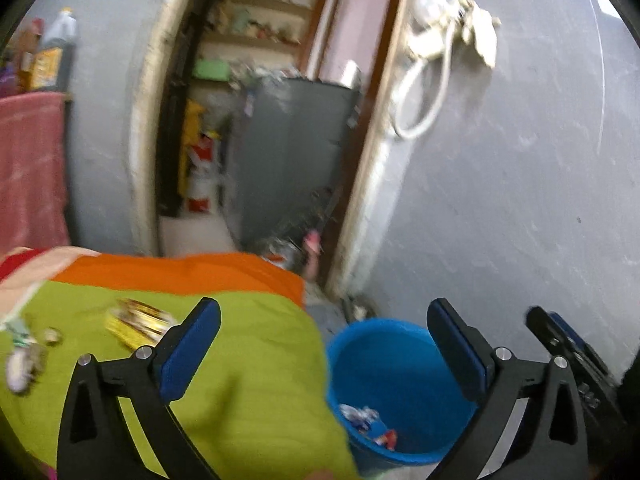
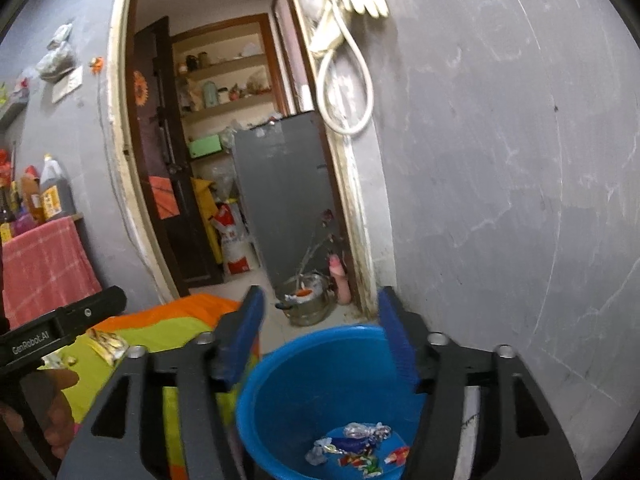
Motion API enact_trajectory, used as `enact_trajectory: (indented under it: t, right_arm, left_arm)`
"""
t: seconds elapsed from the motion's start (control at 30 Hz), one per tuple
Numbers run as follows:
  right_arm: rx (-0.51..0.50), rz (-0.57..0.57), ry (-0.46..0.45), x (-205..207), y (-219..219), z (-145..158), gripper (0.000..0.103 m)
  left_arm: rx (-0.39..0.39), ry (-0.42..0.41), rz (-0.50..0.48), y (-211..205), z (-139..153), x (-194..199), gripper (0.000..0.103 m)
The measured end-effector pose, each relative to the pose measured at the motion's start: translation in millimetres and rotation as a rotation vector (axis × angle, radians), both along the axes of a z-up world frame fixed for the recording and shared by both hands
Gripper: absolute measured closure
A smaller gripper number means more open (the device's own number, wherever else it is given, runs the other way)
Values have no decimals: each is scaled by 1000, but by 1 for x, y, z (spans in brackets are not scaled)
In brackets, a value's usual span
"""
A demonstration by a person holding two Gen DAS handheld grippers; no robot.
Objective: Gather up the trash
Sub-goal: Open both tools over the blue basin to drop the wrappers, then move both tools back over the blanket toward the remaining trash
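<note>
Green-and-orange bedcover (image 1: 248, 360) beside grey wall (image 1: 520, 160).

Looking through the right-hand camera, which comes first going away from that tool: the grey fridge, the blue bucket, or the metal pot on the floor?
From the right tool, nearest first:
1. Blue bucket, directly below and in front of it, wrappers at its bottom.
2. Metal pot, on the floor beyond the bucket, at the doorway.
3. Grey fridge, standing behind the pot, inside the next room.
</note>
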State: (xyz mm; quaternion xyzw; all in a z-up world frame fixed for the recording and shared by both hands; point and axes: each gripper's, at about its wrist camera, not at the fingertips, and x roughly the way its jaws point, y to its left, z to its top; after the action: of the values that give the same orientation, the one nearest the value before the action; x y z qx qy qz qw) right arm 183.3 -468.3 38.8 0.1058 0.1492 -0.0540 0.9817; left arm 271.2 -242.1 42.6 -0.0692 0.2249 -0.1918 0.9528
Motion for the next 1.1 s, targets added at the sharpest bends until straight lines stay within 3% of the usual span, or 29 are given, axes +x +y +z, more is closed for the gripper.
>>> enact_trajectory:
  t: [0.3,0.4,0.77,1.1]
  right_arm:
    - [-39,83,-61,-14,50,28,3]
    - [-49,118,-76,-17,71,34,0]
    - [-48,239,-131,-18,148,48,0]
    - [-65,338,-88,-1,212,30,0]
  left_arm:
    - [19,-77,112,67,19,-30,2]
    - [28,-96,136,88,22,-40,2]
    - [56,-139,236,169,28,-74,2]
    - [70,-77,350,244,6,-89,2]
